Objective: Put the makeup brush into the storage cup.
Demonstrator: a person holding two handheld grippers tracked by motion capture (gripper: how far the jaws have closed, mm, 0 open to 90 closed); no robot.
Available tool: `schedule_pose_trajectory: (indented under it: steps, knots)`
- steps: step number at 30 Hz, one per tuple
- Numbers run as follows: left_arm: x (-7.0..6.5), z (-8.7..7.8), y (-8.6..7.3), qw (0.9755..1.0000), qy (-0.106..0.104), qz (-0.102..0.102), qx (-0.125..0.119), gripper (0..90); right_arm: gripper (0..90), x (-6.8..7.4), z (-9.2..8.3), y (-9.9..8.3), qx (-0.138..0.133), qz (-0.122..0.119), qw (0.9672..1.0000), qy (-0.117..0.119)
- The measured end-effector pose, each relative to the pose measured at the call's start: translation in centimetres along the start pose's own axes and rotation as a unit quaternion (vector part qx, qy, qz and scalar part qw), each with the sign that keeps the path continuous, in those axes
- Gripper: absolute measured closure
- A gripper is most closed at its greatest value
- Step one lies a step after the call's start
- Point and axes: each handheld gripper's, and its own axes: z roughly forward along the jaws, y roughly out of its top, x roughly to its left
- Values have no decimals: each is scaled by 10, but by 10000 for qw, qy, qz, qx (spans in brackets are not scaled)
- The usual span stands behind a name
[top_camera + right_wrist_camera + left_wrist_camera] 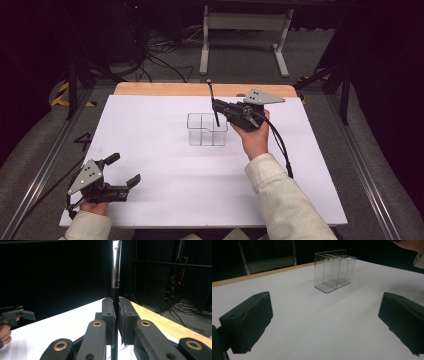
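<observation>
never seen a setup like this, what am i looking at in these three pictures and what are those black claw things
A person sits at a white table, holding a hand-operated two-jaw gripper in each hand. The high view looks down from above the table. The other two pictures come from small cameras riding on the grippers, looking along their black jaws.

On the table stands a clear plastic organizer with several compartments, also seen in the left gripper view.

The right gripper is shut on a thin black pen, holding it roughly upright beside and above the organizer; in the right gripper view the pen rises between the closed jaws. The left gripper is open and holds nothing, near the table's front left corner.
</observation>
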Motion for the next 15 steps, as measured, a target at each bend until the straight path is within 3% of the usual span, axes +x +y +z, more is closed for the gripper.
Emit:
schedule_pose_trajectory:
  steps: [15]
  knots:
    - [0, 1, 0, 10000, -23, -44, 56, 0, 838, -4, 19, 2, -116, 132, 9998, -2]
